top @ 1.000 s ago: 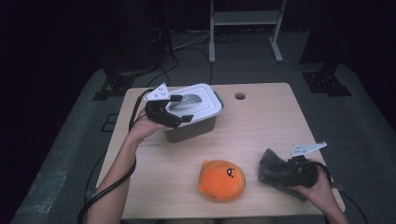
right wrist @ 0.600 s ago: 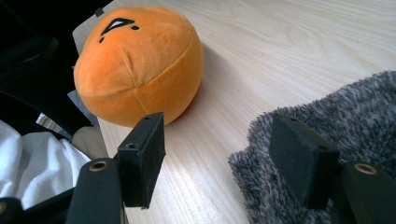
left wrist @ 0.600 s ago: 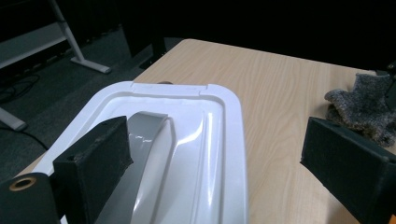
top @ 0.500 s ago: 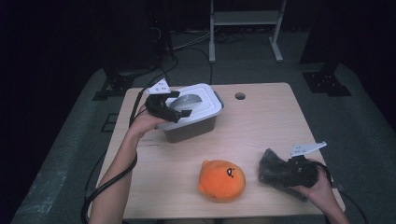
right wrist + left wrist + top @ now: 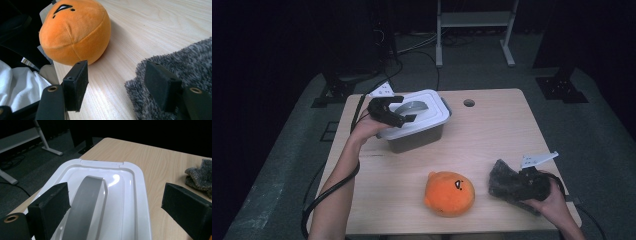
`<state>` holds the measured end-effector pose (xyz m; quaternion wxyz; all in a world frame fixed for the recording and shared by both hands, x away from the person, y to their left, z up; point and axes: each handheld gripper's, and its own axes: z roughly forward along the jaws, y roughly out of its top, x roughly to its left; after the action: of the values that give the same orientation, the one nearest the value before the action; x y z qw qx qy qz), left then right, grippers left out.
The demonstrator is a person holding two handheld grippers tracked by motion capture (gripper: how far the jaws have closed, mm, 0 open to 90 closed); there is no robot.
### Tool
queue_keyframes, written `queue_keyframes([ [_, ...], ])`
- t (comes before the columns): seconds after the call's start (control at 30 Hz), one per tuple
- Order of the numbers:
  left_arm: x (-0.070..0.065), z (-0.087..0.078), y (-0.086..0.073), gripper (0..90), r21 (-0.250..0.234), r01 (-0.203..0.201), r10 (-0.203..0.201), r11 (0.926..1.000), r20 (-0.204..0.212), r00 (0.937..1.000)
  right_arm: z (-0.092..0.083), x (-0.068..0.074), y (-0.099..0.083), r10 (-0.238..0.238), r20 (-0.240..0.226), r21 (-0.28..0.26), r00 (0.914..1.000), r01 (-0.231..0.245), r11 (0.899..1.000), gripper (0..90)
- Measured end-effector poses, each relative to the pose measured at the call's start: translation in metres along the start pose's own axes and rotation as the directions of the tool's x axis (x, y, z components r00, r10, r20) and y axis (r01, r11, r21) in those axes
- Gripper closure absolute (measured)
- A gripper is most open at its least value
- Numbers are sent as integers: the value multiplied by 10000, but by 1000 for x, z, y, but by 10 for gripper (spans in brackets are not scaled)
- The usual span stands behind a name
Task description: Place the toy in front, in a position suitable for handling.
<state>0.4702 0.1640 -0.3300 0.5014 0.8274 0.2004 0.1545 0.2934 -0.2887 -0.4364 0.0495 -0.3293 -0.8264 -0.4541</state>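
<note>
The lidded bin [image 5: 414, 122] at upper left is straddled, ungripped, by the open left claw [image 5: 404, 111]; the grey cloth [image 5: 502, 180] at lower right is met, unpinched, by the open right claw [image 5: 120, 85].

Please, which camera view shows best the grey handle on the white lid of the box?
The left gripper view: the grey handle runs up the middle of the white lid, large and sharp, between the open jaws of the left gripper. In the high view the handle is small and partly covered by that gripper.

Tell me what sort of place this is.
Likely a lab or recording studio: a lone wooden table on grey carpet, black surroundings, trailing floor cables, and a metal stand behind.
</note>
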Motion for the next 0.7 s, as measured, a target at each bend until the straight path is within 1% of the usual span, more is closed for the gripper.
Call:
queue_keyframes([
  [0.07, 2, 0, 0, 120, 110, -79, 79, 9999, 42, 10000, 0, 0, 0, -12, -22, 21, 10000, 12, 10000, 348],
  [0.1, 3, 1, 0, 120, 131, -134, 134, 9998, -9, 9999, 1, 0, 0, -18, -27, 24, 10000, 18, 10000, 348],
  [0.13, 4, 1, 0, 120, 207, -75, 75, 9998, -6, 10000, 1, 0, 0, -15, -30, 28, 10000, 15, 10000, 348],
  [0.3, 10, 5, 1, 135, 318, -78, 79, 9995, -40, 10000, 1, 0, 0, -14, -74, 66, 10000, 14, 10000, 349],
  [0.37, 12, 7, 2, 137, 373, -11, 13, 9993, -56, 10000, 1, 0, 0, -17, -66, 59, 10000, 18, 10000, 348],
  [0.4, 13, 8, 1, 152, 410, -47, 49, 9991, -54, 10000, 1, -1, 0, -23, -71, 49, 10000, 24, 10000, 348],
  [0.47, 16, 10, 0, 189, 444, 46, -44, 9990, -51, 10000, 0, -1, 0, -33, -77, 30, 10000, 33, 10000, 348],
  [0.53, 18, 12, -2, 191, 543, 195, -190, 9983, -93, 9998, 0, 0, 0, -44, -88, 41, 10000, 44, 10000, 348],
  [0.57, 18, 12, -2, 222, 543, 195, -190, 9983, -93, 9998, 0, 0, 0, -55, -92, 34, 9999, 55, 10000, 348],
  [0.6, 18, 15, -3, 233, 602, 110, -101, 9981, -162, 9998, 0, 0, 0, -63, -98, 21, 9999, 63, 10000, 348],
  [0.67, 19, 17, -4, 245, 619, 120, -111, 9980, -149, 9998, 0, 0, 0, -56, -104, 11, 9999, 56, 10000, 348],
  [0.7, 20, 17, -5, 272, 610, 57, -47, 9981, -177, 9998, 0, 0, 0, -58, -108, 11, 9999, 58, 10000, 349],
])
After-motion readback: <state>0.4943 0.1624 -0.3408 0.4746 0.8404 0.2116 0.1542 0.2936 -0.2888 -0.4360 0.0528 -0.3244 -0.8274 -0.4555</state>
